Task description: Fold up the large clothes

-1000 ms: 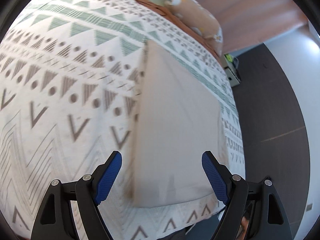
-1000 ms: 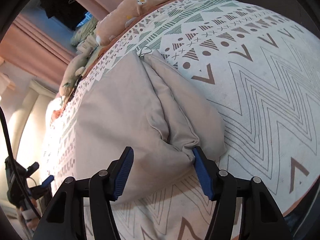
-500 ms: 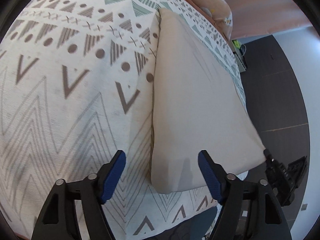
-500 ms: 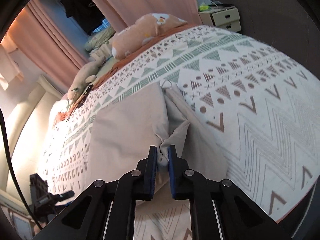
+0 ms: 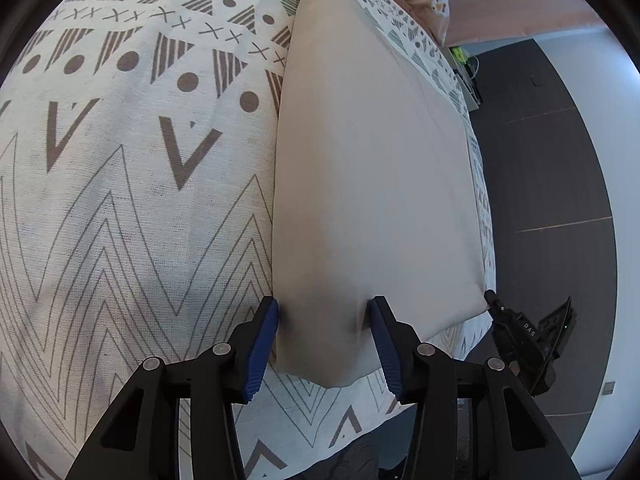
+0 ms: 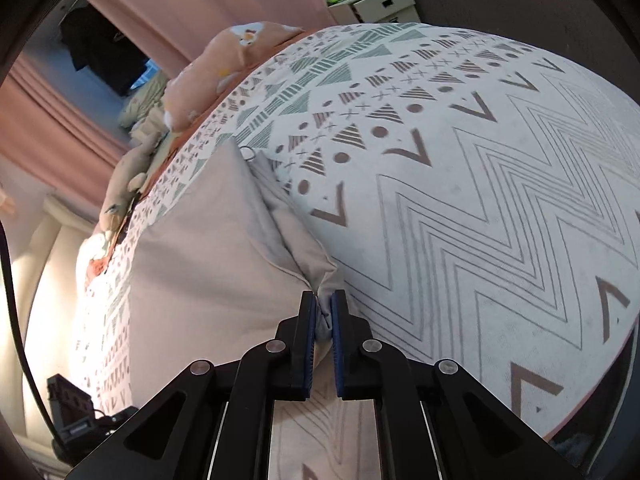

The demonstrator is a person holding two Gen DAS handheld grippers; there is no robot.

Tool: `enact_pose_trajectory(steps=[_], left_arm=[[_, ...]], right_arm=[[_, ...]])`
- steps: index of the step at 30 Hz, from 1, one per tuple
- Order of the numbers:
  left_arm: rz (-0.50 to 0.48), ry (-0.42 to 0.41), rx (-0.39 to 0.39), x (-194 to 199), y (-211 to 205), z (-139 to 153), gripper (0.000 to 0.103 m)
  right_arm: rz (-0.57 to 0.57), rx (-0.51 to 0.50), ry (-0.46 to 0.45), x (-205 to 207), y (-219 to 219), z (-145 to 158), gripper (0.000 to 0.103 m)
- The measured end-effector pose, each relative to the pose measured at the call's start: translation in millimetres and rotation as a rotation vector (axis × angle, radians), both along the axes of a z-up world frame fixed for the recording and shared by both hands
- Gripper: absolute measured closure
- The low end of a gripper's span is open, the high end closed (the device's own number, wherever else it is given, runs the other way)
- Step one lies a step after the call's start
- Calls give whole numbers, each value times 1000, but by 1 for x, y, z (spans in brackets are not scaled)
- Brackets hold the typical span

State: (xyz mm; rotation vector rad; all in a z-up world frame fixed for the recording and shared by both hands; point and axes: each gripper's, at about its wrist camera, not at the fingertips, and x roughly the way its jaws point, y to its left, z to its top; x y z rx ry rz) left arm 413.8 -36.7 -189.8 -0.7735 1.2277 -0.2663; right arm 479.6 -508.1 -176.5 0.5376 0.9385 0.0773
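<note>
A beige folded garment (image 5: 372,160) lies on the patterned bed cover (image 5: 120,200), running away from me. My left gripper (image 5: 324,312) is down at its near corner, jaws closing, with the cloth bulging between the blue pads (image 5: 264,332) but not pinched. In the right wrist view the same garment (image 6: 208,260) lies at the left. My right gripper (image 6: 324,308) is shut on a bunched corner of it, which is raised a little off the cover (image 6: 480,200).
Peach plush toys (image 6: 224,64) lie along the far edge of the bed. A black device (image 5: 528,344) stands on the dark floor (image 5: 552,160) beside the bed. A white box (image 6: 380,0) sits past the bed's far end, by pink curtains.
My left gripper has dropped onto the garment's near corner and its jaws have narrowed around it. My right gripper has shut on the other corner and drawn it up.
</note>
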Motion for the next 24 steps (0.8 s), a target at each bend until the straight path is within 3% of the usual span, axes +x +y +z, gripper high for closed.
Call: enact_pose_trajectory(steps=[4,6,8,11,19,21,22,24], left_arm=[[-4,10,10,8,-3,-2,54],[1,11,15,13,-3,-2,54],[10,0,32,18,-4,0,54],[12,-3,44,23,-6,1,54],[-10,-42,124,20,-19,6,54],[-30,-55,157,19,-25,6,54],[-40,-60,173,19,-28,7,54],[-56,-71,202,20,-32,8,62]], right_arm=[[-10,0,13,1,-3,-10,96],[-10,32,43,5,-8,-13,91],[-10,54,36,2,-13,-10,68],[17,94,4,-3,-14,-5,43],[120,93,76,14,17,-32,42],[110,92,82,18,19,-38,52],[105,86,88,19,19,-39,63],[115,102,72,16,20,-38,74]])
